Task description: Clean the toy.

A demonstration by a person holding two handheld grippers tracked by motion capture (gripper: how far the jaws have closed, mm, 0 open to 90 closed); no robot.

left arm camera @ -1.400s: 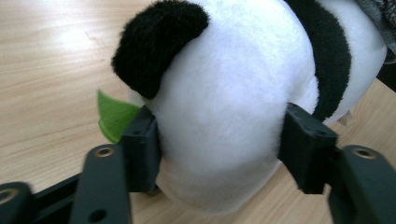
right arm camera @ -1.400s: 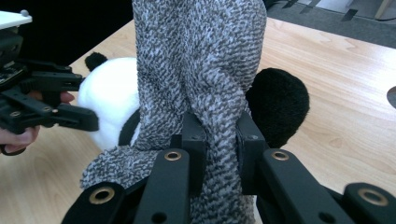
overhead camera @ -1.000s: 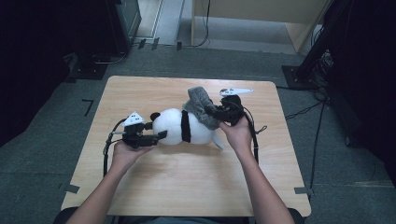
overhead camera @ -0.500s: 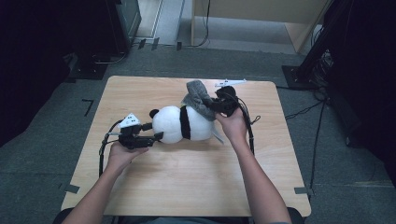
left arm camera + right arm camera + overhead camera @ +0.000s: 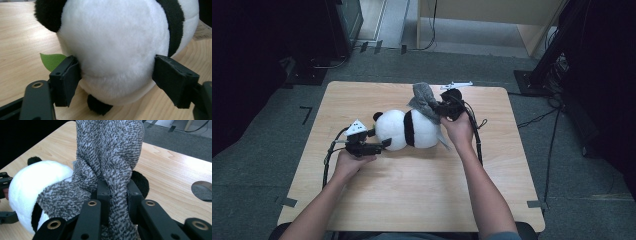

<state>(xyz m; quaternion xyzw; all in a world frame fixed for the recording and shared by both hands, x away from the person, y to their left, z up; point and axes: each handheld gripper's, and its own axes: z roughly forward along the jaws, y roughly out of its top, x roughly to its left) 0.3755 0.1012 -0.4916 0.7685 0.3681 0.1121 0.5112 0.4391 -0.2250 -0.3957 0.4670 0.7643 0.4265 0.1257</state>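
Wooden table (image 5: 412, 200) stands on grey carpet (image 5: 272, 150).

One stuffed panda (image 5: 408, 130) lies at the middle of the frame in the high view. One grey knitted cloth (image 5: 424, 99) sits just up and right of it. One green leaf (image 5: 52, 60) pokes out at the left of the left gripper view. One paper tag (image 5: 203, 30) shows at the right edge there. One wooden table (image 5: 412, 195) fills the centre. Two grippers: the left gripper (image 5: 384, 145) at centre left, the right gripper (image 5: 438, 108) at upper centre. Two forearms rise from the bottom edge.
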